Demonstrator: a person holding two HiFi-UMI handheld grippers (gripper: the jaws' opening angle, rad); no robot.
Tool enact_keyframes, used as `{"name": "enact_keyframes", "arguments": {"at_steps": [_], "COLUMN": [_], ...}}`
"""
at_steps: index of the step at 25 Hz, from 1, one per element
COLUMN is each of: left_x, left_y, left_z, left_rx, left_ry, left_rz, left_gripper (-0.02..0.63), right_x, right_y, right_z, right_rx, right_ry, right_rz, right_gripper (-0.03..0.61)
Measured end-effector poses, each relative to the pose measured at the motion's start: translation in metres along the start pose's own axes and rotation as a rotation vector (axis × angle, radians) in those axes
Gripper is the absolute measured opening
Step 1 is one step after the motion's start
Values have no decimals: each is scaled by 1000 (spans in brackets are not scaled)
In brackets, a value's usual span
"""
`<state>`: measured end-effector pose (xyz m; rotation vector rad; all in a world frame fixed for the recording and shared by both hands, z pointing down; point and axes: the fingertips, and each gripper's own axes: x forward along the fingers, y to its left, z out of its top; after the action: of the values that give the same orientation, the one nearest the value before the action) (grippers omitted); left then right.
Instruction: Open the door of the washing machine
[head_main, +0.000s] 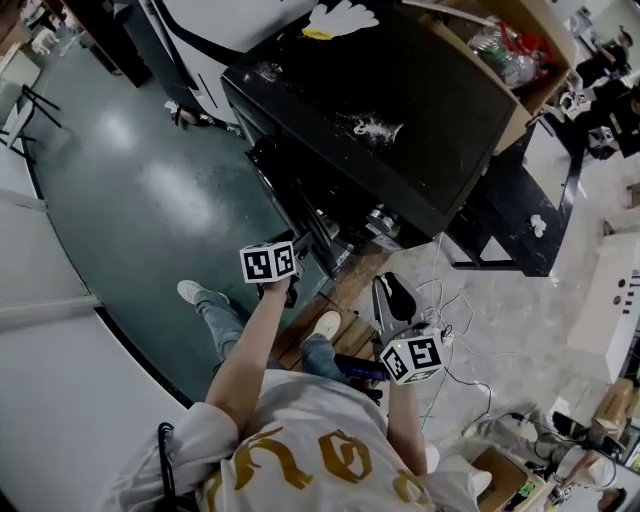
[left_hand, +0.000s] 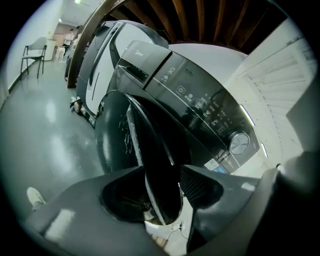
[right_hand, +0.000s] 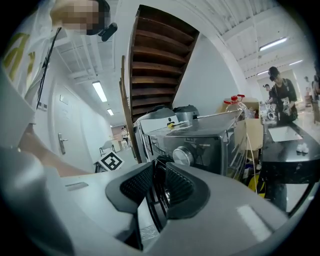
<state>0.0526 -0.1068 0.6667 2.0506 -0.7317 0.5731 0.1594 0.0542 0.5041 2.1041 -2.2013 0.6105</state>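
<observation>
The black washing machine (head_main: 380, 110) stands in front of me, seen from above in the head view. Its round dark door (left_hand: 150, 150) is swung out from the front and stands edge-on to the left gripper view. My left gripper (left_hand: 164, 200) (head_main: 291, 292) is shut on the door's outer edge, one pad on each face. Beside the door are the control panel (left_hand: 200, 105) and the dial (left_hand: 239, 142). My right gripper (head_main: 392, 295) (right_hand: 158, 182) hangs lower right, apart from the machine (right_hand: 200, 145). Its jaws are drawn almost together, with nothing gripped between them.
A second machine (left_hand: 100, 60) stands to the left, and a chair (left_hand: 32, 55) further off. Cables (head_main: 450, 310) lie on the floor at right, near a wooden pallet (head_main: 340, 330). An open box (head_main: 510, 45) of clutter stands behind. A person (right_hand: 280, 95) stands beyond a black table (right_hand: 295, 165).
</observation>
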Motion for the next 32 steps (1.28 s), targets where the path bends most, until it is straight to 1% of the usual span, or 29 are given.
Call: {"name": "enact_keyframes", "arguments": {"at_steps": [4, 18, 22, 27, 30, 32], "left_x": [-14, -56, -66, -77, -86, -95], "left_y": [10, 43, 52, 64, 74, 84], "left_z": [-4, -15, -19, -21, -25, -25], "left_rx": [43, 18, 13, 18, 23, 17], "left_ry": [-7, -55, -54, -42, -34, -36], "left_rz": [30, 80, 97, 136, 170, 191], "left_gripper": [222, 222, 219, 191, 145, 140], "right_x": [8, 36, 43, 55, 64, 69], "right_y": [9, 39, 44, 55, 67, 75], "right_z": [0, -4, -2, 1, 2, 3], "right_rx": [-26, -69, -75, -79, -86, -94], "right_ry": [15, 70, 74, 72, 74, 79], "right_rz": [23, 66, 81, 110, 142, 164], "right_gripper": [84, 74, 74, 72, 72, 71]}}
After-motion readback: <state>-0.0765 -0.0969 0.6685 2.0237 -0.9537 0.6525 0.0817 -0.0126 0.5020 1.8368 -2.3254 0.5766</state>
